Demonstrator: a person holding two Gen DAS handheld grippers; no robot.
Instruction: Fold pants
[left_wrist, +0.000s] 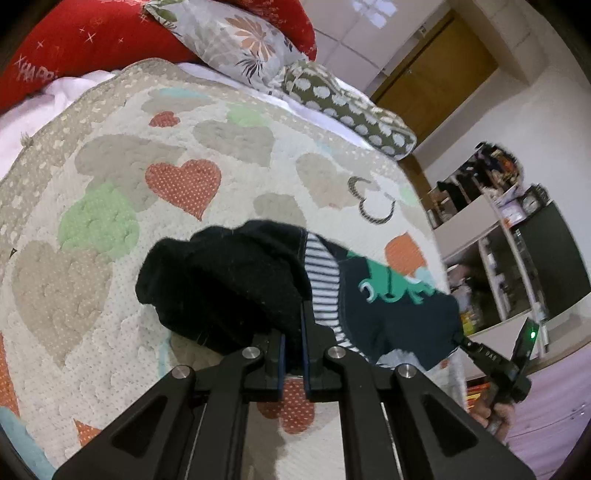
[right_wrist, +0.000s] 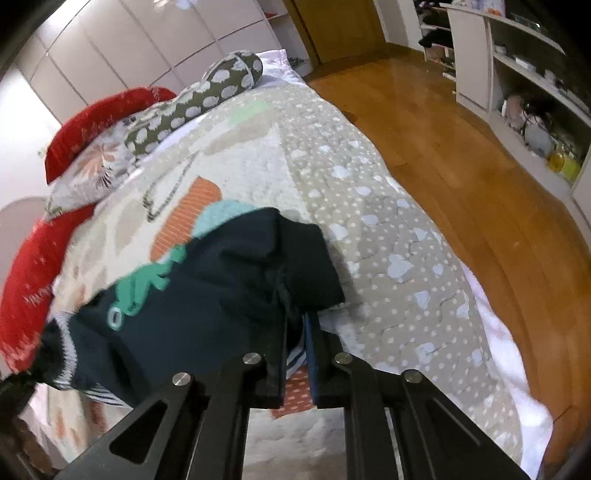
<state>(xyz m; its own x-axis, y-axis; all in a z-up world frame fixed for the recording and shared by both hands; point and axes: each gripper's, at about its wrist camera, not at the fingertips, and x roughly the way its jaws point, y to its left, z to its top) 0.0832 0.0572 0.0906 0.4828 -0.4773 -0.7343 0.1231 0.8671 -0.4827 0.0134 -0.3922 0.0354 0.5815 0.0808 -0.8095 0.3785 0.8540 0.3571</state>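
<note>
Small dark navy pants with a green print and a striped lining hang bunched above the quilt, stretched between both grippers. My left gripper is shut on the black fleecy end of the pants; cloth fills the gap between its blue pads. In the right wrist view the same pants drape over the fingers, and my right gripper is shut on a dark fold of them. The right gripper also shows in the left wrist view, pinching the pants' far corner, with a hand below it.
A bed with a heart-patterned quilt lies under the pants. Red, floral and green spotted pillows sit at its head. A wooden floor and white shelves with clutter lie beyond the bed's right edge.
</note>
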